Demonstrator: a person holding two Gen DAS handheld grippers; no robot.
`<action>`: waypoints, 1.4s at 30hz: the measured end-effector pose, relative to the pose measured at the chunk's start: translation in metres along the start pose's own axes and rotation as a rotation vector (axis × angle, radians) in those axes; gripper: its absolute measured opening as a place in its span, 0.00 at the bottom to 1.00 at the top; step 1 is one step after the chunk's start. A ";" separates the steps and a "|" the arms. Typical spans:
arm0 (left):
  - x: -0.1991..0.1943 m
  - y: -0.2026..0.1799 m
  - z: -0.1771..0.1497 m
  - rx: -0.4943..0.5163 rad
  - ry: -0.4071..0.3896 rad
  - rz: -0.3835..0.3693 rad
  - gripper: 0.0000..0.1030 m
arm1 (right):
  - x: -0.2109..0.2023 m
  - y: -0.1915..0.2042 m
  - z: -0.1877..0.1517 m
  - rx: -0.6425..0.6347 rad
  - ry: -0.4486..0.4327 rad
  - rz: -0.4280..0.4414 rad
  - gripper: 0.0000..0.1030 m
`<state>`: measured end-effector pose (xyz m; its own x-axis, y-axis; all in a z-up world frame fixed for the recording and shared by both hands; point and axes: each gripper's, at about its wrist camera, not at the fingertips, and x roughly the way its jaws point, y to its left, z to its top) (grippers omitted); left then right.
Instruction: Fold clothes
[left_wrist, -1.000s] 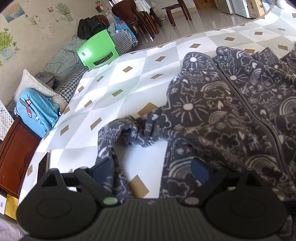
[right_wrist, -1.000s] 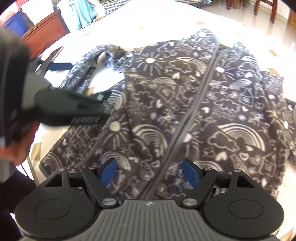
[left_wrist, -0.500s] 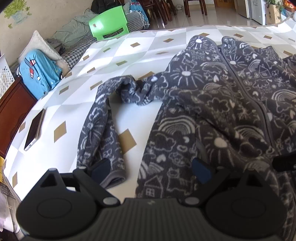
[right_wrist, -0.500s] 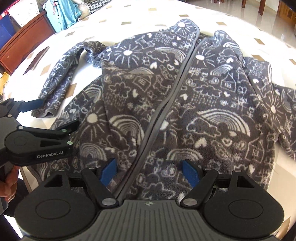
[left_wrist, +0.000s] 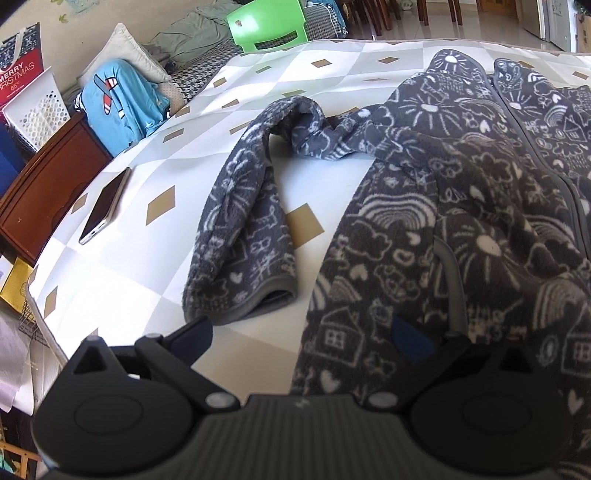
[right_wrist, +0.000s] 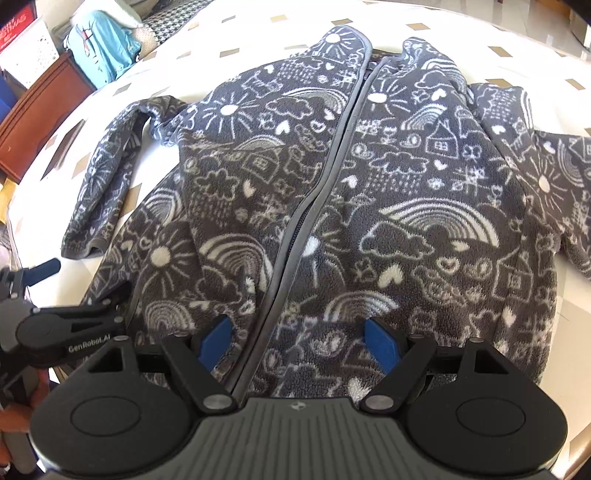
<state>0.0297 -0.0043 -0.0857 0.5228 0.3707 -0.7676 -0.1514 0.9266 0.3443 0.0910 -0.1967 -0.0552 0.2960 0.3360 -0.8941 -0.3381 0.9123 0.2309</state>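
Fleece jacket (right_wrist: 369, 206), dark grey with white doodles of suns, rainbows and houses, is lying face up and spread across a desk (left_wrist: 122, 280) covered in a white and grey checked cloth with tan diamonds. It is filling most of both views, with its zip running down the middle and closed as far as you can see. Nothing is looking folded yet: the body is lying flat, and the whole fold is still ahead of you.

One sleeve (left_wrist: 243, 229) is bending out and back toward the hem, lying apart from the body with bare cloth between them. The other sleeve (right_wrist: 554, 177) is stretching out on the opposite side.

You are holding the left hand-held gripper (left_wrist: 301, 338) low over the near hem, by the cuff of the bent sleeve. Its jaws are opening to their widest, with nothing pinched between them. You are holding the right hand-held gripper (right_wrist: 299, 339) over the hem beside the zip, jaws standing wide apart and gripping nothing.

A phone (left_wrist: 105, 205) is lying near the desk edge, well clear of the jacket.
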 end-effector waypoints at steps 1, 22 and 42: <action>-0.001 0.000 -0.002 0.000 0.001 0.010 1.00 | -0.001 -0.002 0.001 0.010 -0.003 0.003 0.77; -0.012 0.028 -0.042 -0.133 0.091 0.028 1.00 | -0.002 -0.016 0.008 0.066 -0.039 -0.024 0.76; -0.066 -0.042 -0.036 0.104 -0.181 -0.167 0.98 | -0.037 -0.073 0.000 0.359 -0.126 0.057 0.75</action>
<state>-0.0284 -0.0655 -0.0688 0.6762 0.1870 -0.7126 0.0318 0.9589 0.2818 0.1049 -0.2758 -0.0394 0.4009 0.3942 -0.8270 -0.0293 0.9077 0.4185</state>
